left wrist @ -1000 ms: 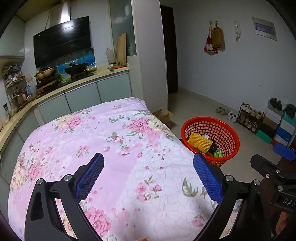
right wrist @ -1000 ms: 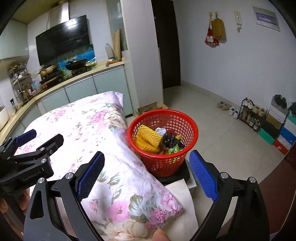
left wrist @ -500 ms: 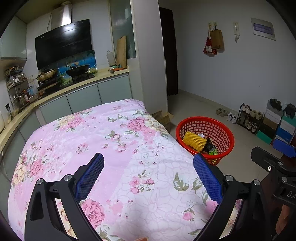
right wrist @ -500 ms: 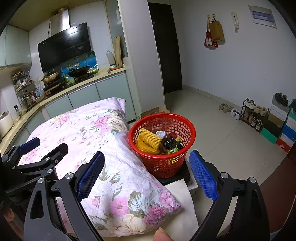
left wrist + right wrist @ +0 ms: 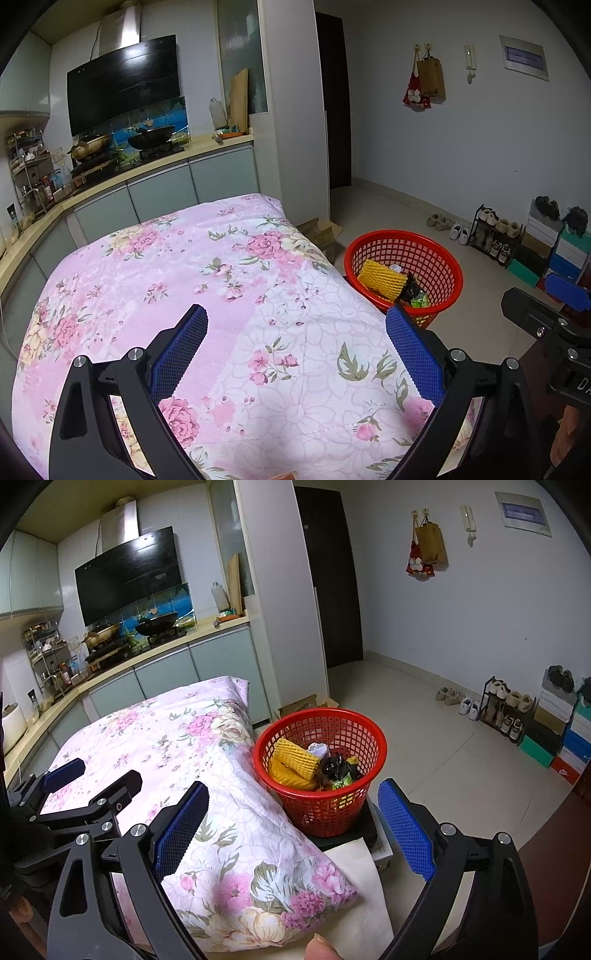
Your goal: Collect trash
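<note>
— At one o'clock past the right gripper [image 5: 291, 827], what's there?
— The red basket [image 5: 320, 771] of trash, beyond its wide, empty jaws.
— And the left gripper [image 5: 295, 349]?
— Spread wide above the floral quilt [image 5: 177, 280], basket at two o'clock.

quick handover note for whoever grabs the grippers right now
Left gripper: open, empty, over the floral quilt.
Right gripper: open, empty, over the quilt's edge, facing the red basket.
Basket stands on a black stand beside the quilt and holds yellow foam net, a dark wrapper and other bits.
Done: trash is in the basket.
Left: no loose trash in view on the quilt; check elsewhere.
</note>
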Demonstrator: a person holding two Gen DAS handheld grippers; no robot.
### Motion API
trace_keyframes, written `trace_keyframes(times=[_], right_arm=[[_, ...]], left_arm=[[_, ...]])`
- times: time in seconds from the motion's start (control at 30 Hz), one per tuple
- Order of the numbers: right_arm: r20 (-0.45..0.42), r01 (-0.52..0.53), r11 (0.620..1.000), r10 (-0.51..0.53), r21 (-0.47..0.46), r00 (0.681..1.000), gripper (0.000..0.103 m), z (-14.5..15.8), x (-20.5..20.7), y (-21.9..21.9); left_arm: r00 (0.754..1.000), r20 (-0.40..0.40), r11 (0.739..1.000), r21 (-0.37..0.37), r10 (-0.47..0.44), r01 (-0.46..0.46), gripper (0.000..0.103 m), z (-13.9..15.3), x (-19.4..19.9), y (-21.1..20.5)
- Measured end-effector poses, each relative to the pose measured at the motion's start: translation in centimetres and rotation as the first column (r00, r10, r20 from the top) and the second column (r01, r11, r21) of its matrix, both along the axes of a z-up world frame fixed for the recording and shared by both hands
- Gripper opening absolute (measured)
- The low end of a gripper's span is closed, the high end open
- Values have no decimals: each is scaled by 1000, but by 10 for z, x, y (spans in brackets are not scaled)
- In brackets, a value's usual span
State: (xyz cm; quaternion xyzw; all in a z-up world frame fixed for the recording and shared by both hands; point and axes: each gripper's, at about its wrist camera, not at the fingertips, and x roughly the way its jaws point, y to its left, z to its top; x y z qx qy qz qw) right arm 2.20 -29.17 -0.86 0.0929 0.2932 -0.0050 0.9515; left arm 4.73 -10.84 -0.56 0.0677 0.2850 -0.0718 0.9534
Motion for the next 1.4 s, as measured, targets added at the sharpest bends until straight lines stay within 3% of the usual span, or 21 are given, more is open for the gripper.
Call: trace_keyframes(times=[1.4], right_arm=[[-14,1,1000,-1,11,1000,90,-4,3,-1]], left_arm=[[1000,-13,1000,0,-7,7,94,-5,1,-4]])
